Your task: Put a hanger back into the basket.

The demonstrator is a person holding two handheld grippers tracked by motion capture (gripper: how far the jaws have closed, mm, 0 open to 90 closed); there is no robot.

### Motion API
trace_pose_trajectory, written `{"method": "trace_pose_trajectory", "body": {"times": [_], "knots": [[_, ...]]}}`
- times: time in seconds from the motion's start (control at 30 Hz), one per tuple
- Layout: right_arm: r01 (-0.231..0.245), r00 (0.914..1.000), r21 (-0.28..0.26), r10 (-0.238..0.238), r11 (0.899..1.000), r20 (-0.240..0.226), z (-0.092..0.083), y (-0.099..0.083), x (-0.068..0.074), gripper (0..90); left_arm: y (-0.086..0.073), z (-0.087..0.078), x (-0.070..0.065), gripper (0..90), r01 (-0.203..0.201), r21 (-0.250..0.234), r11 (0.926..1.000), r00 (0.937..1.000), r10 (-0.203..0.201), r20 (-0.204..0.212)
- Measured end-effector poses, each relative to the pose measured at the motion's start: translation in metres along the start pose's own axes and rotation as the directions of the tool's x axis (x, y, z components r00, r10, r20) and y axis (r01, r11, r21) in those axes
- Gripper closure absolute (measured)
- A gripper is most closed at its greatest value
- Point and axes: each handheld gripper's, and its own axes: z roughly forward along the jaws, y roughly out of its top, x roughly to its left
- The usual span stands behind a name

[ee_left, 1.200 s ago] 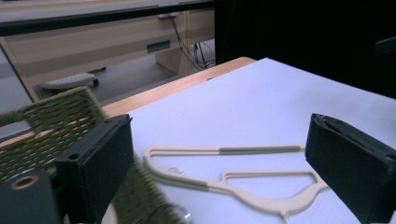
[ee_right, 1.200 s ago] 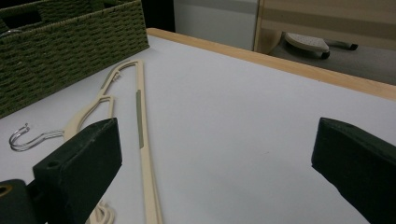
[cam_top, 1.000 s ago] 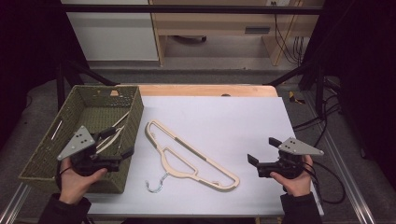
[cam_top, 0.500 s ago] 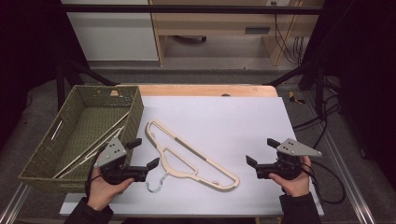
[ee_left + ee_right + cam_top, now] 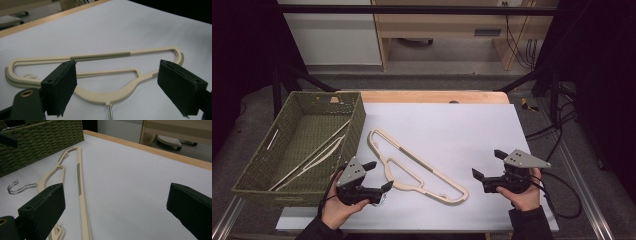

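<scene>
Two grippers: both with jaws spread wide and nothing between them.
Left gripper (image 5: 379, 175): near the table's front edge, just in front of the basket's near corner, jaws pointing at the hanger's neck.
Right gripper (image 5: 487, 165): at the right of the table, well apart from the hanger, jaws pointing left toward it.
Hanger (image 5: 417, 167): cream plastic, lying flat on the white table (image 5: 452, 125), running diagonally from beside the basket toward the front centre.
Hook (image 5: 17, 186): thin bright metal, at the hanger's near side; in the left gripper view its stem comes out right between the jaws.
Grip strip (image 5: 100, 56): ribbed, darker band along the straight bar, likely less slippery than the bare plastic.
Basket (image 5: 257, 165): green woven, at the left; similar cream hangers lie inside against its right wall.
Handling, as a judgement: light, thin and fairly stiff, with some flex in the long bar; smooth plastic may slide on the table when nudged.
Where to hold, as a judgement: the thick curved neck above the hook, or the ribbed bar; lying flat, it leaves little edge to pinch, so the jaws must straddle a bar from above.
Risk: the hook could snag the basket weave.
</scene>
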Motion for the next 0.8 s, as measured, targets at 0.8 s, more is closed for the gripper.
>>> {"method": "trace_pose_trajectory", "body": {"times": [0.8], "knots": [[0.010,0.9999,0.019,-0.009,1.000,-0.011,0.005,-0.003,0.004,2.9,-0.036,0.035,0.002,48.1,0.062,0.210,0.9758,0.9978,-0.055,-0.037]]}}
